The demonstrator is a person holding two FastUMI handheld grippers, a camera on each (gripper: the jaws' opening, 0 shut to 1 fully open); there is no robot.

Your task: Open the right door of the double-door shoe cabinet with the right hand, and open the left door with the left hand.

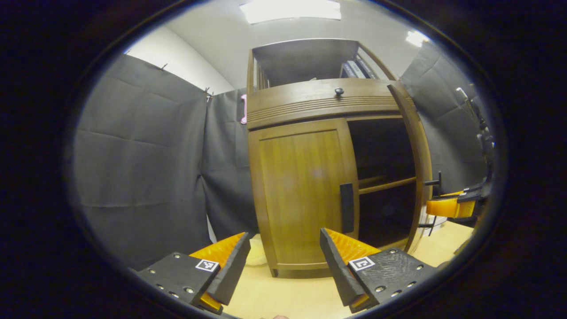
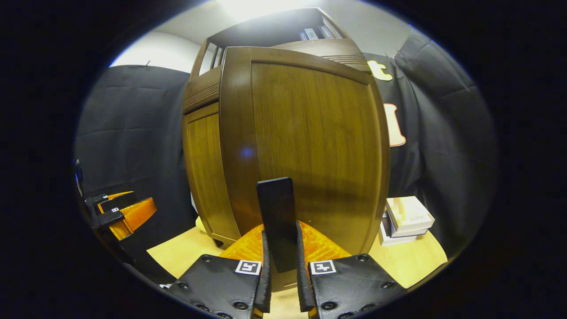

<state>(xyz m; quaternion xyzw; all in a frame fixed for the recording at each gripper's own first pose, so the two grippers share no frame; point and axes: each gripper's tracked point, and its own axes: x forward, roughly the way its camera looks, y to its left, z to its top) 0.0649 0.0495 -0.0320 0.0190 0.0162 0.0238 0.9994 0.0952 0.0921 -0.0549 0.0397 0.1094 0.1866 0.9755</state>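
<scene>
Now right tongs [image 2: 283, 261] grip the open right door's handle [image 2: 277, 221]; left tongs [image 1: 283, 261], wide, must next reach the left door's handle [image 1: 347, 207].

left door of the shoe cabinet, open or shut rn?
Shut. In the left gripper view the left door sits flush in its frame, its handle untouched ahead of the open left tongs; the right door stands swung out.
</scene>
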